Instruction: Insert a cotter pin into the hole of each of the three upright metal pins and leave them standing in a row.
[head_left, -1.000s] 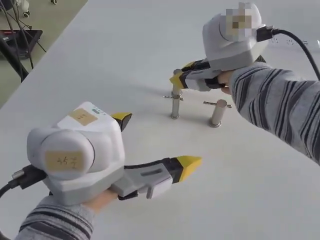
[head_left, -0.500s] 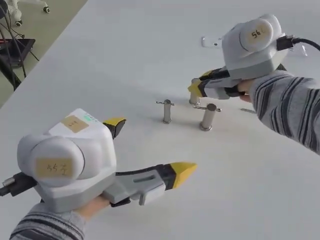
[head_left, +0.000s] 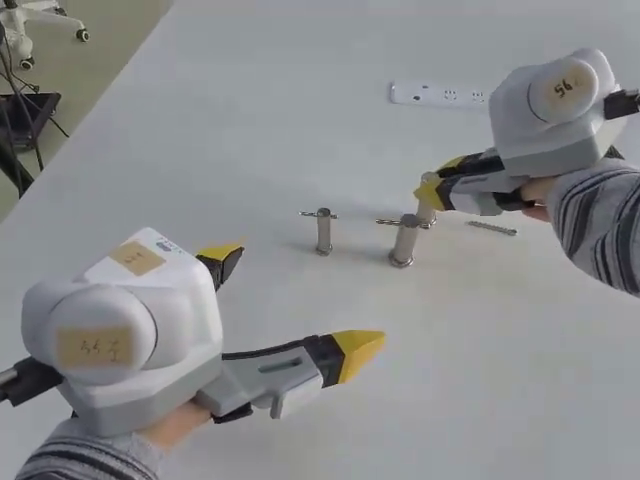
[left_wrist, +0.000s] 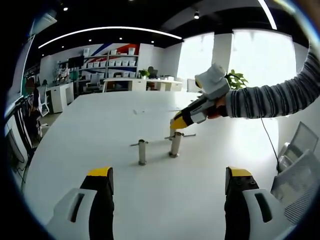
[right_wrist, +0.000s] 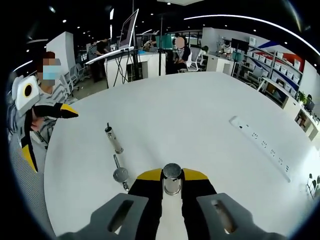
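Yellow-tipped, the right tool (right_wrist: 172, 183) is shown closed narrowly on an upright metal pin (right_wrist: 172, 171), which is gripped by its shaft between the two jaws. Two further pins are seen standing on the bench (head_left: 300, 110) just beside it, toward the left edge. These are the middle pin (head_left: 404, 240) and the left pin (head_left: 324, 232), each crossed near its head by a cotter pin (head_left: 318, 214). A loose cotter pin (head_left: 492, 228) is seen lying on the bench beside the right tool. The left tool (head_left: 292, 300) is held wide open toward the near edge, well apart from the pins. A power strip (head_left: 440, 95) is seen toward the far edge.
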